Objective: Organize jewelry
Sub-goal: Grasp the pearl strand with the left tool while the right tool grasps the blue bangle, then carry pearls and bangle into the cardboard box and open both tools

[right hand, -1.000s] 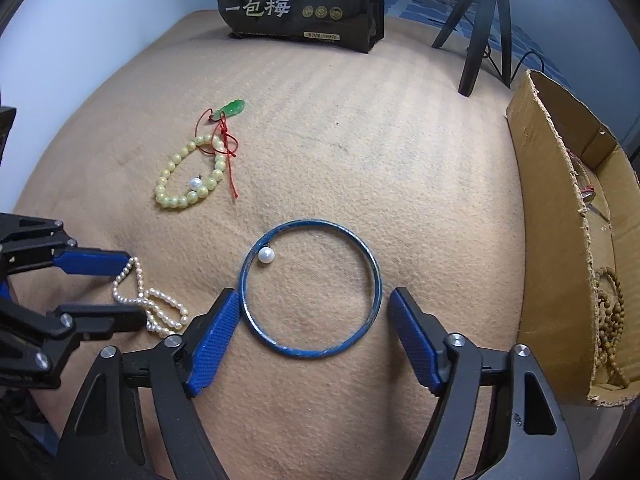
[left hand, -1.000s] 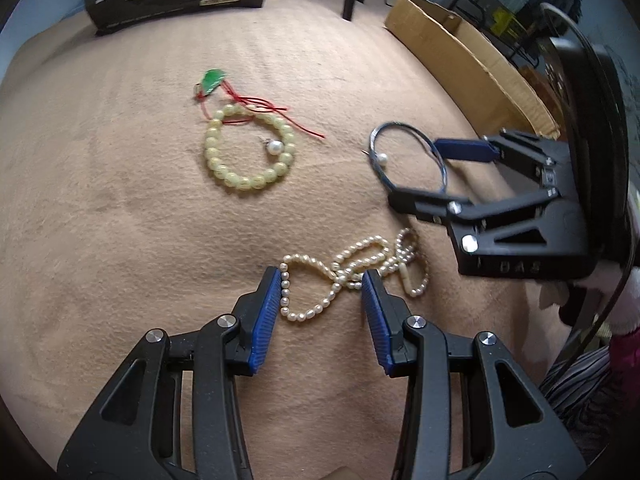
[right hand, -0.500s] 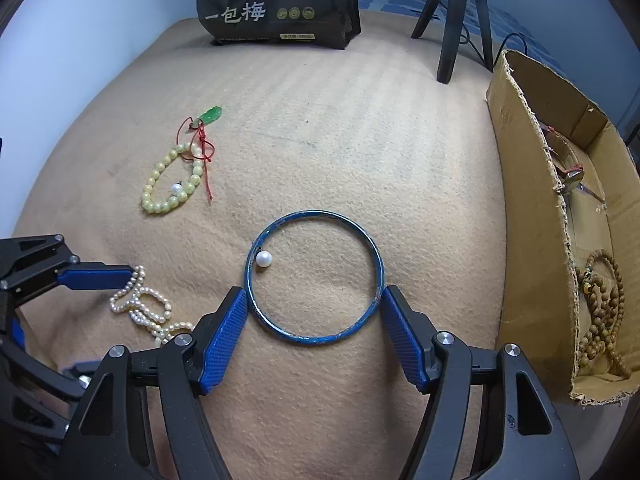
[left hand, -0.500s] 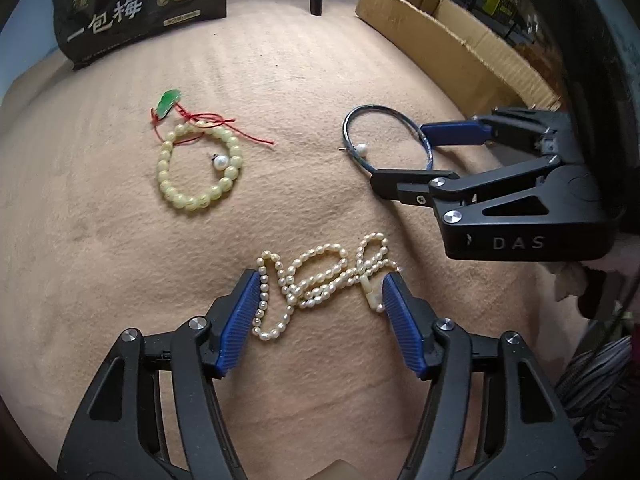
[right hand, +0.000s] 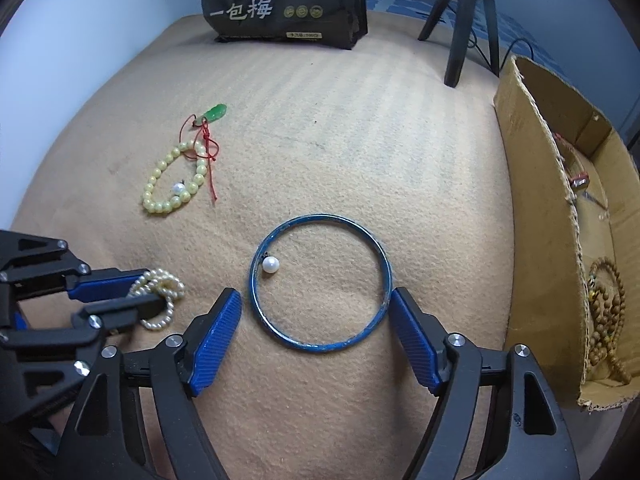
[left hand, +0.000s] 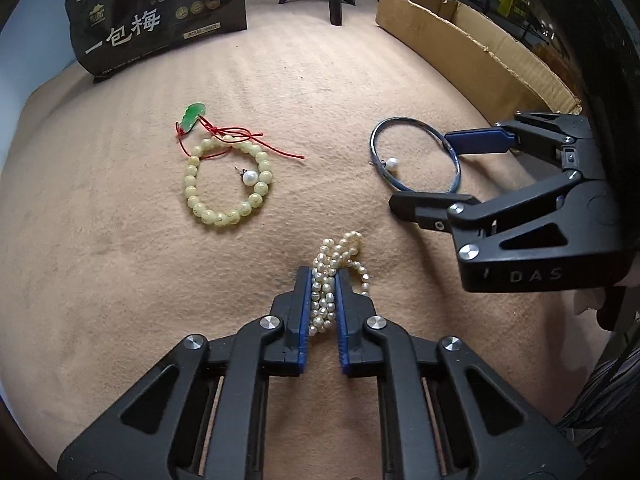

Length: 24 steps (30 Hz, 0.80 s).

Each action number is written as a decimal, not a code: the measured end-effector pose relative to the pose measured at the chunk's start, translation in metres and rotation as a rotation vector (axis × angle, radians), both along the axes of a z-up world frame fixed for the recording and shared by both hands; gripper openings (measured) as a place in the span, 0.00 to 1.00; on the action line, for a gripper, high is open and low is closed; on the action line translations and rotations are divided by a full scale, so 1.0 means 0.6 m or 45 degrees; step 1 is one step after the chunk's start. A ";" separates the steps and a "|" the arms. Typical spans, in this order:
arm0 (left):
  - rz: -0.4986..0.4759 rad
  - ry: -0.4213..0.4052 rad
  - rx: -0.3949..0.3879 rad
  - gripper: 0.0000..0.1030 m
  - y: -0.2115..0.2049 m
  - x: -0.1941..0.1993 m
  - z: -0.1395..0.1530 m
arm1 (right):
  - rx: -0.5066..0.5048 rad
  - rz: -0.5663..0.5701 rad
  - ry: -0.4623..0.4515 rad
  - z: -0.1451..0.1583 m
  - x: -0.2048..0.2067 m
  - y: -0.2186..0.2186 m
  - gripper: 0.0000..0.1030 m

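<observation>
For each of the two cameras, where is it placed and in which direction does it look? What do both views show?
Left wrist view: sits on the left tool, looks forward along its fingers, shut on the pearl necklace; the right tool shows at its right.
Right wrist view: sits on the right tool, open around the blue bangle; the left tool shows at lower left.
Shared: necklace, bangle, yellow bead bracelet, green pendant, black bag, cardboard box, tan cloth.
</observation>
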<state>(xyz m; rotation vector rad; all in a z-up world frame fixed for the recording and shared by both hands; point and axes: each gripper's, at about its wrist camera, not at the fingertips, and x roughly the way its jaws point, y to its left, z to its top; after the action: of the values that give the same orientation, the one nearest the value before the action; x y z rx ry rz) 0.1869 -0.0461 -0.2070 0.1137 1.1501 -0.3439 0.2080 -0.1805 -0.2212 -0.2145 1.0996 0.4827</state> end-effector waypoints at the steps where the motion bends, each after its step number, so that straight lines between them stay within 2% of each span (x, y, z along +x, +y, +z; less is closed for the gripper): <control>1: -0.001 -0.004 0.003 0.09 -0.001 -0.001 0.002 | -0.011 0.006 -0.009 -0.001 -0.001 0.003 0.74; 3: 0.000 -0.009 0.005 0.08 -0.001 -0.011 0.007 | -0.018 0.006 -0.018 -0.001 -0.001 0.005 0.74; 4: 0.001 -0.009 0.001 0.08 0.000 -0.012 0.009 | -0.015 -0.002 -0.022 0.000 -0.001 0.004 0.69; 11: 0.049 -0.037 -0.045 0.07 0.021 -0.014 0.035 | -0.004 -0.024 -0.063 0.012 -0.006 -0.004 0.69; 18: 0.111 -0.127 -0.172 0.06 0.055 -0.030 0.099 | 0.070 -0.057 -0.139 0.063 -0.022 -0.022 0.69; 24: 0.099 -0.254 -0.238 0.06 0.056 -0.051 0.169 | 0.130 -0.057 -0.215 0.118 -0.042 -0.030 0.69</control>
<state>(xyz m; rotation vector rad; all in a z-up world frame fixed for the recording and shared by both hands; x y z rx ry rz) 0.1561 -0.0123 -0.1058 -0.0600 0.9182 -0.3610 0.1829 -0.1984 -0.1502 -0.1385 0.9109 0.4708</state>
